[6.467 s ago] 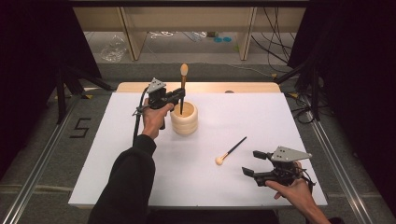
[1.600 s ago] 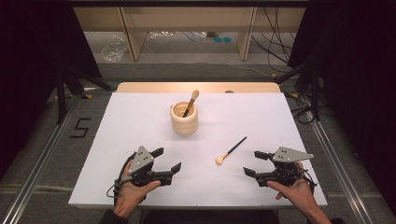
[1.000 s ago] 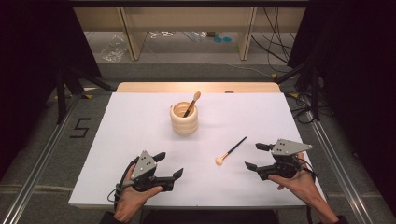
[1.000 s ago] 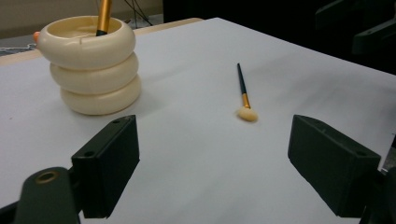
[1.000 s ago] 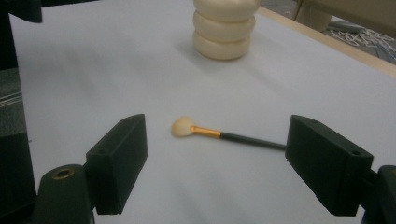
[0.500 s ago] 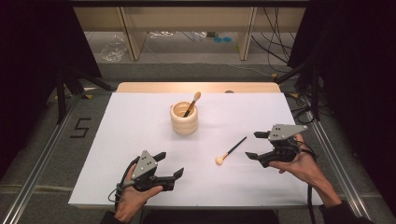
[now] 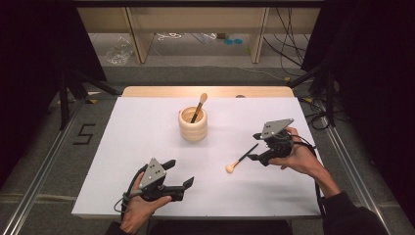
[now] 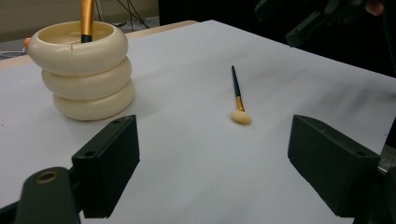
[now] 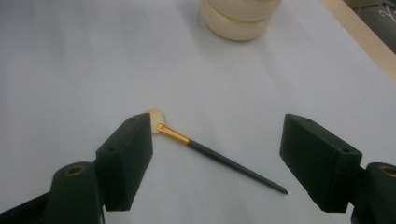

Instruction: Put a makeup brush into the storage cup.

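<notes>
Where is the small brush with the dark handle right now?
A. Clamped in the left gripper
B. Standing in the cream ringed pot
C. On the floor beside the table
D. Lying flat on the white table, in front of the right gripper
D: the dark-handled brush lies flat on the white table, between the open jaws of the right gripper and not yet touched by them.

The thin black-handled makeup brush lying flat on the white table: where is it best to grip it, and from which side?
Probably from above, on the black-handled makeup brush at mid-handle, just behind its gold ferrule. It lies flat and slim, so the right gripper, open astride it, can close across the handle. Avoid the soft cream bristle head.
</notes>
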`<state>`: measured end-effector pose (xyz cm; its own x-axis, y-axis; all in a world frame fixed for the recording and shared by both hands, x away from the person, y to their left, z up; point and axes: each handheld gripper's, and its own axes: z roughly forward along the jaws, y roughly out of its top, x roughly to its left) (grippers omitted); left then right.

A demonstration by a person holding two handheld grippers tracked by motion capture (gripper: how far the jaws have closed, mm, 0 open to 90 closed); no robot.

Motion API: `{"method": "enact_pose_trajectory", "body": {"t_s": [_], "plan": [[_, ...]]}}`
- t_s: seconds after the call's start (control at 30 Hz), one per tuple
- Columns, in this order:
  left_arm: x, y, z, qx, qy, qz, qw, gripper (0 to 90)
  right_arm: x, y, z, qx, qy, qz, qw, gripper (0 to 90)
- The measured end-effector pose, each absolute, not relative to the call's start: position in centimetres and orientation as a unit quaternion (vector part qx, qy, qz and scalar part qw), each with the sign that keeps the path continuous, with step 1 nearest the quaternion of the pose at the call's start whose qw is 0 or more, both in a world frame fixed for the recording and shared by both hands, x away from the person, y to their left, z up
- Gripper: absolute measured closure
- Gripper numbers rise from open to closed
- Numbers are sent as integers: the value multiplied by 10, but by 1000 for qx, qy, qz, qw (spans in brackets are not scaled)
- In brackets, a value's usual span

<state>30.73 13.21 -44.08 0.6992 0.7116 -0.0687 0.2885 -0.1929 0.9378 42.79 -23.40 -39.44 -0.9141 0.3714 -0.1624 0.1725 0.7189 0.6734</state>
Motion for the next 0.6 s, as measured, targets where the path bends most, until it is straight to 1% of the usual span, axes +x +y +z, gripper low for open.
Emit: {"method": "enact_pose_trajectory", "body": {"t_s": [0.23,0.43,0.6], "plan": [[307,131,-440,750,327,196,541,166,443,-218,-402,134,933,303,138,332],[308,131,-440,750,326,199,540,166,450,-213,-415,108,950,257,140,340],[307,130,-440,746,333,190,545,167,455,-207,-421,98,956,246,126,375]]}}
